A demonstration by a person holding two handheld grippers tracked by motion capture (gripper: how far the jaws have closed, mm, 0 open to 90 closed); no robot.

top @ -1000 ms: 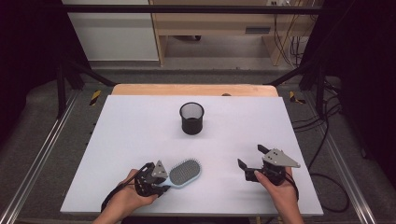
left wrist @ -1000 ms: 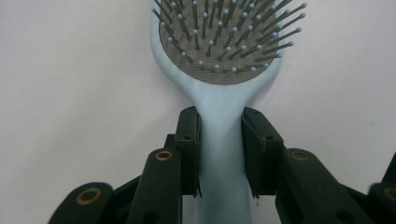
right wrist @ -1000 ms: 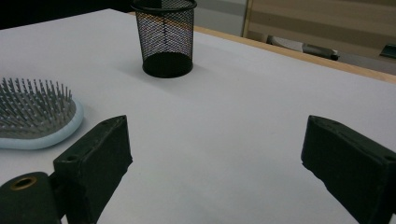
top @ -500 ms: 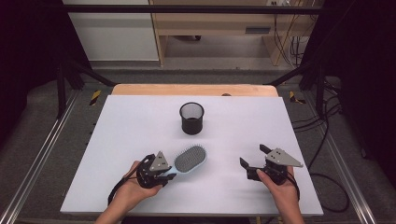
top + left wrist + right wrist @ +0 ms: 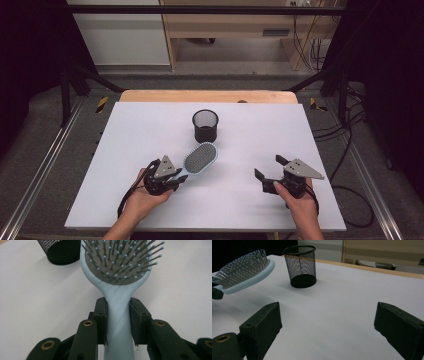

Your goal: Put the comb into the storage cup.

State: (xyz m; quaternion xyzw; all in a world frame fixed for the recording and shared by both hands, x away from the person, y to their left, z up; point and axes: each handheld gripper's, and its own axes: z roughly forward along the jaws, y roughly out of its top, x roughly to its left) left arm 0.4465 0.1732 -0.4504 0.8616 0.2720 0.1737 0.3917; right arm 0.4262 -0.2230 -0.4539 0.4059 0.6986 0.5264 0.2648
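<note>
**Hairbrush: lifted, swinging toward cup**

While gripping the handle between both pads, the left gripper (image 5: 117, 322) is carrying the pale blue hairbrush (image 5: 199, 159) clear of the table (image 5: 125, 150); a second ago the brush was lying lower and flatter. Its head is now nearing the mesh cup (image 5: 205, 126) ahead, probably for insertion. The right gripper (image 5: 272, 169) is idling wide open, holding nothing.

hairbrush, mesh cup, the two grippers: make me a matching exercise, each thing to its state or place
Things:
1. hairbrush
2. mesh cup
3. left gripper
4. right gripper

States:
A. jaws wide apart, nothing between them
B. stands upright on the white table
C. lifted off the table, bristles up
D. clamped on a pale blue handle

Pairs: 1-C, 2-B, 3-D, 4-A
</note>
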